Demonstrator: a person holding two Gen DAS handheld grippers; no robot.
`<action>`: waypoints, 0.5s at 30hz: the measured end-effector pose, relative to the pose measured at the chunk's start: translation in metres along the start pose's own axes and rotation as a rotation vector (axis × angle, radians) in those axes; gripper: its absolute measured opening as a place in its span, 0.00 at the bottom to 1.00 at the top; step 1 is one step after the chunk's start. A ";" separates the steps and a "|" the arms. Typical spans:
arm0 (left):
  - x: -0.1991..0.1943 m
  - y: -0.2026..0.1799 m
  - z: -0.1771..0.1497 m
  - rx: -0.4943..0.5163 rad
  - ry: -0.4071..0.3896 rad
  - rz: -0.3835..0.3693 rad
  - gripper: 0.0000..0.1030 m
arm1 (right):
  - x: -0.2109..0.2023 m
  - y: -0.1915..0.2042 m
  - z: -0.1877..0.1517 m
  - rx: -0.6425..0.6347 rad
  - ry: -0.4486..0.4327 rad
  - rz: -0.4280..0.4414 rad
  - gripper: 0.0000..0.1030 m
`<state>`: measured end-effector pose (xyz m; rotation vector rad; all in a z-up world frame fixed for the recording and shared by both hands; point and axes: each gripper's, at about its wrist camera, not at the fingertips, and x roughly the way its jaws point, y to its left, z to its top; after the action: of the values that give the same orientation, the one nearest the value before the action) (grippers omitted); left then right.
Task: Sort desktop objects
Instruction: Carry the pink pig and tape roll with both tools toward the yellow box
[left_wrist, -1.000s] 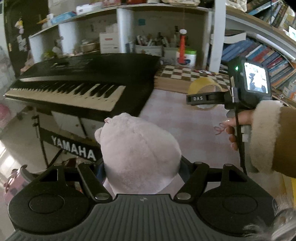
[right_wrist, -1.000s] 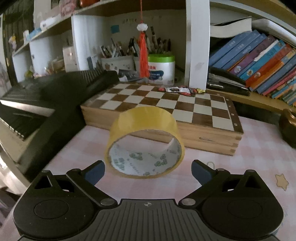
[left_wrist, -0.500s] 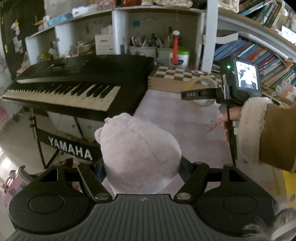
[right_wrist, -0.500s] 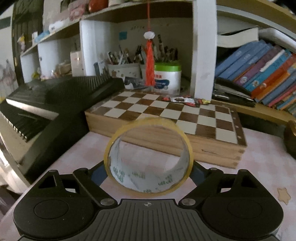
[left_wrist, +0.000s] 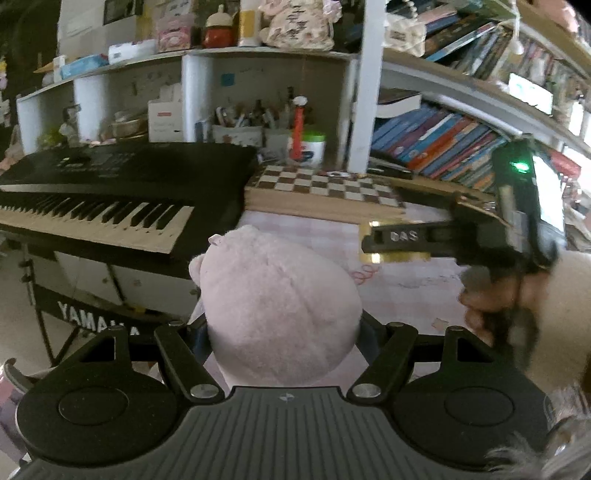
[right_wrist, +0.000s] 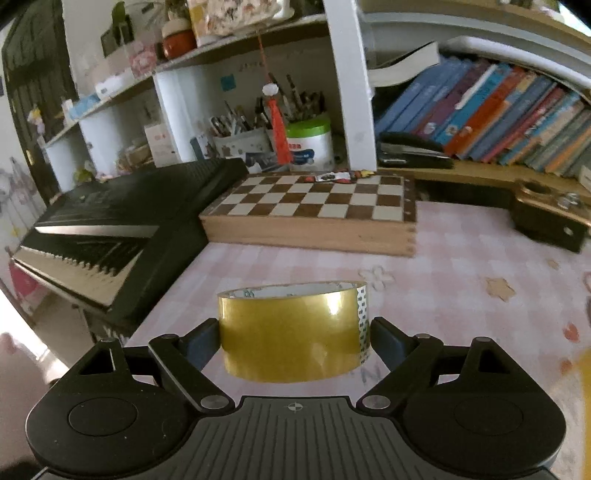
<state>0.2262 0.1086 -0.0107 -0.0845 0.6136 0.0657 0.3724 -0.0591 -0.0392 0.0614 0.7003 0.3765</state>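
Right hand-held gripper (right_wrist: 295, 343) clamps the tape (right_wrist: 291, 332), jaws closing, lifted above the near worktop (right_wrist: 461, 258) for sorting. Left hand-held gripper (left_wrist: 282, 332) grasps the plush (left_wrist: 280, 306), likewise raised.

A pink checked worktop (right_wrist: 461, 258) runs back to white shelving (right_wrist: 347, 85) crowded with books (right_wrist: 491, 118) and pen pots (right_wrist: 242, 142), a black keyboard (right_wrist: 122, 218) standing at its left in daylight.
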 end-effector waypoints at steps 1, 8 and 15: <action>-0.003 0.000 -0.002 0.003 0.000 -0.010 0.69 | -0.009 -0.001 -0.004 0.004 0.001 0.001 0.86; -0.028 -0.001 -0.018 0.025 0.002 -0.072 0.69 | -0.067 -0.006 -0.030 -0.011 0.018 -0.004 0.86; -0.059 0.000 -0.034 0.046 -0.011 -0.133 0.69 | -0.125 -0.002 -0.058 0.019 0.022 -0.011 0.86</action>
<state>0.1586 0.1032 -0.0040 -0.0805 0.5965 -0.0764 0.2481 -0.1099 -0.0070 0.0719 0.7259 0.3606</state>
